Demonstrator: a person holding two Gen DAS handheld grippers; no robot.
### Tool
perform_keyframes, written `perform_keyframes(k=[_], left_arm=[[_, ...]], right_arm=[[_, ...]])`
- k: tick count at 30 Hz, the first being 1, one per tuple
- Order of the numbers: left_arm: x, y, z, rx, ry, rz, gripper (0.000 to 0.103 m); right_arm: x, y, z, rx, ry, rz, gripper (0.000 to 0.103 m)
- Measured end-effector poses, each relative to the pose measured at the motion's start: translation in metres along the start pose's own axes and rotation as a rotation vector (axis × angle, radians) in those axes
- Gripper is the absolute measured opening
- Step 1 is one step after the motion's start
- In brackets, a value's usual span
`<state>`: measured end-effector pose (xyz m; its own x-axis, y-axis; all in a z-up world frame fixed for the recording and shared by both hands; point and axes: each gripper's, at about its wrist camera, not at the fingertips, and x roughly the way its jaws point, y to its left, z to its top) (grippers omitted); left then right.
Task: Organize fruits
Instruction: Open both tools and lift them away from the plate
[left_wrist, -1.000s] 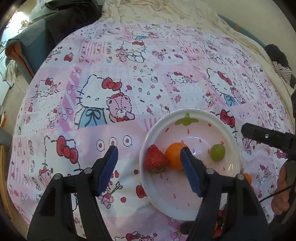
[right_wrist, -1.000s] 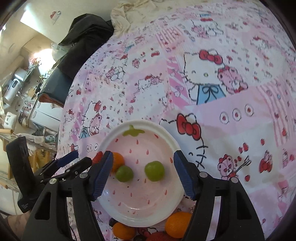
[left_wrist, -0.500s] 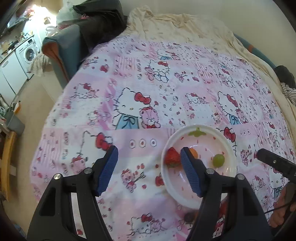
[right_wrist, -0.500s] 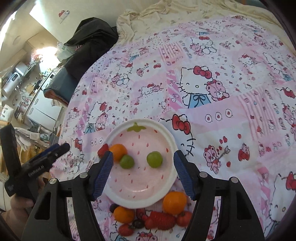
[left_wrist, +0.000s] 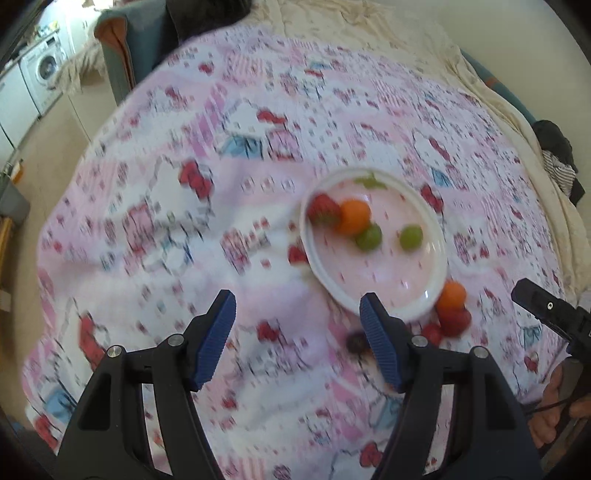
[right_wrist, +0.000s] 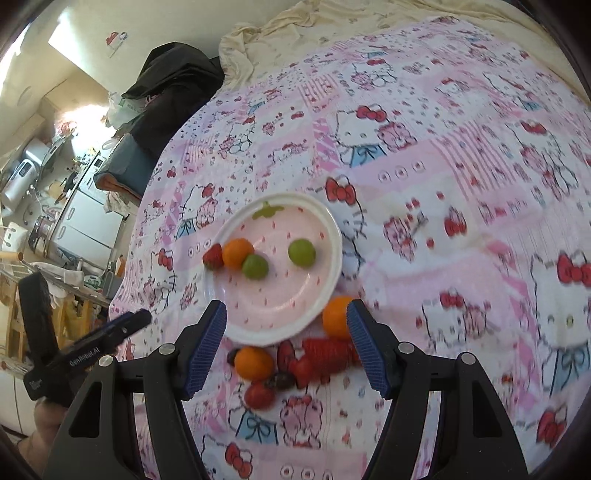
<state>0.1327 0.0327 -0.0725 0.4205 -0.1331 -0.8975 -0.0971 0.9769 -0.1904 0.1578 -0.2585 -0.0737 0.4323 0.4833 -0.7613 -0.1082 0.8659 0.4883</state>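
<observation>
Pink cartoon-print sheet (right_wrist: 461, 184) under everything. Plate (right_wrist: 325, 225) holds strawberry (right_wrist: 213, 256), orange (right_wrist: 237, 252), two green grapes (right_wrist: 255, 266). Loose fruit pile (right_wrist: 295, 362) at plate's 6 o'clock. My left gripper (left_wrist: 297, 339) and right gripper (right_wrist: 286, 341) both gape wide, holding nothing (left view blurred).

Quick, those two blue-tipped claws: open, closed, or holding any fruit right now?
Left gripper: open, holding nothing.
Right gripper: open, holding nothing, above the loose fruit beside the plate.
</observation>
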Motion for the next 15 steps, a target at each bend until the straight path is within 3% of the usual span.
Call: perform_keyframes(k=[3,6,9,15], left_arm=[[0.008,-0.010,-0.011,0.017,0.034,-0.018,0.066],[0.020,-0.020,-0.017,0.054,0.060,0.012,0.065],[0.040,-0.021,-0.019,0.035,0.138,-0.025,0.051],[0.078,-0.023,-0.022,-0.064,0.253,-0.111,0.037]], right_arm=[[-0.005,-0.005,-0.013,0.023,0.008,-0.005,0.070],[-0.008,-0.011,-0.024,0.053,0.019,-0.006,0.070],[-0.008,-0.014,-0.028,0.063,0.020,-0.013,0.070],[-0.007,-0.016,-0.027,0.073,0.019,-0.014,0.070]])
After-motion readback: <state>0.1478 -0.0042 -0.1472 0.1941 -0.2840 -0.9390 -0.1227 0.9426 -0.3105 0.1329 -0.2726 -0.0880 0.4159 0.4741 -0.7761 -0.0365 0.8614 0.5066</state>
